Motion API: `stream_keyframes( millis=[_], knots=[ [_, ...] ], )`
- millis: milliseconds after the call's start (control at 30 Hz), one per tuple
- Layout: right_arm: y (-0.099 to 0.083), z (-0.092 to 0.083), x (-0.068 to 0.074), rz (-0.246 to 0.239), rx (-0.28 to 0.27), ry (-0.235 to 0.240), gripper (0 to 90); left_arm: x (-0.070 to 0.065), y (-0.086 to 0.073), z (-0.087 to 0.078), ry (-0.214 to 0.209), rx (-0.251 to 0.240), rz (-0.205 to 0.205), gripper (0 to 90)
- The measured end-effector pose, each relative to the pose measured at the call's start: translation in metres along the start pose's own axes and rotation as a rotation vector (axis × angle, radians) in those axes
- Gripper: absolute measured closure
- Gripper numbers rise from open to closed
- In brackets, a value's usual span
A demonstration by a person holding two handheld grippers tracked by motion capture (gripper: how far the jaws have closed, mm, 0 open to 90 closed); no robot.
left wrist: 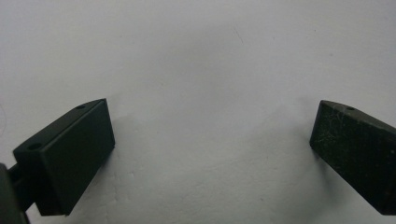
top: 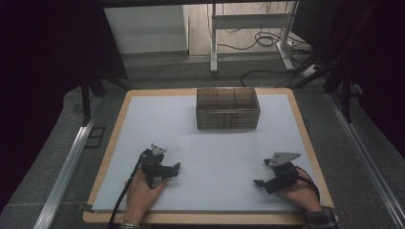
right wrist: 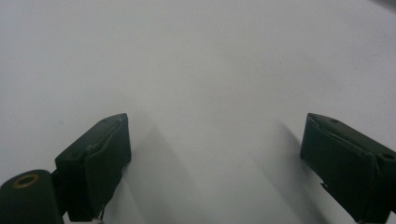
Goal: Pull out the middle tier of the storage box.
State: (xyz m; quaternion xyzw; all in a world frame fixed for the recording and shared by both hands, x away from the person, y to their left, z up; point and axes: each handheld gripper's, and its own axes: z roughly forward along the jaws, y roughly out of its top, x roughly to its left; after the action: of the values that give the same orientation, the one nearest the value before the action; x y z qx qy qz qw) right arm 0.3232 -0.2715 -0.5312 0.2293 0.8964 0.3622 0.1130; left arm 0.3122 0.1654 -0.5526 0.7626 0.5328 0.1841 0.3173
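Both grippers rest low on the white bench (top: 215, 157), one in each of the person's hands, in the lower part of the high view: the left gripper (top: 168, 170) at lower left of centre, the right gripper (top: 261, 174) at lower right. Each has its jaws wide apart with nothing between them; the left gripper view (left wrist: 212, 140) and the right gripper view (right wrist: 215, 144) look down on bare white surface between the two black jaws.

The only thing to work on is the box (top: 228, 108), a brownish, see-through case that stands at the upper middle of the high view, near the far edge of the bench and well apart from both grippers. Its top seems divided into compartments and its front into stacked layers, perhaps drawers, though the view is too dim to be sure.

I judge this to be the very start: neither gripper is reaching yet, and the box is untouched. The next move calls for one or both grippers to travel up the frame toward the box, jaws kept apart, and line up with a front edge or a side wall before closing.

No brand, label or writing can be read on the box, the bench or the grippers.
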Motion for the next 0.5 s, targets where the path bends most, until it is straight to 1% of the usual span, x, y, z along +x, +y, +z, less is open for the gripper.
stream_keyframes(
  millis=[167,300,400,500],
  knots=[
    [0.0011,-0.0010,0.0006,-0.006,0.003,-0.004,11.9,0.0000,0.0000,0.0000,0.000,0.000,0.000,0.0],
    [0.0031,-0.0018,0.0013,-0.016,0.010,-0.018,14.1,0.0000,0.0000,0.0000,0.000,0.000,0.000,0.0],
    [0.0041,-0.0035,0.0022,-0.034,0.009,-0.032,16.2,0.0000,0.0000,0.0000,0.000,0.000,0.000,0.0],
    [0.0051,-0.0053,0.0030,-0.034,0.006,-0.037,16.9,0.0000,0.0000,0.0000,0.000,0.000,0.000,0.0]
  ],
)
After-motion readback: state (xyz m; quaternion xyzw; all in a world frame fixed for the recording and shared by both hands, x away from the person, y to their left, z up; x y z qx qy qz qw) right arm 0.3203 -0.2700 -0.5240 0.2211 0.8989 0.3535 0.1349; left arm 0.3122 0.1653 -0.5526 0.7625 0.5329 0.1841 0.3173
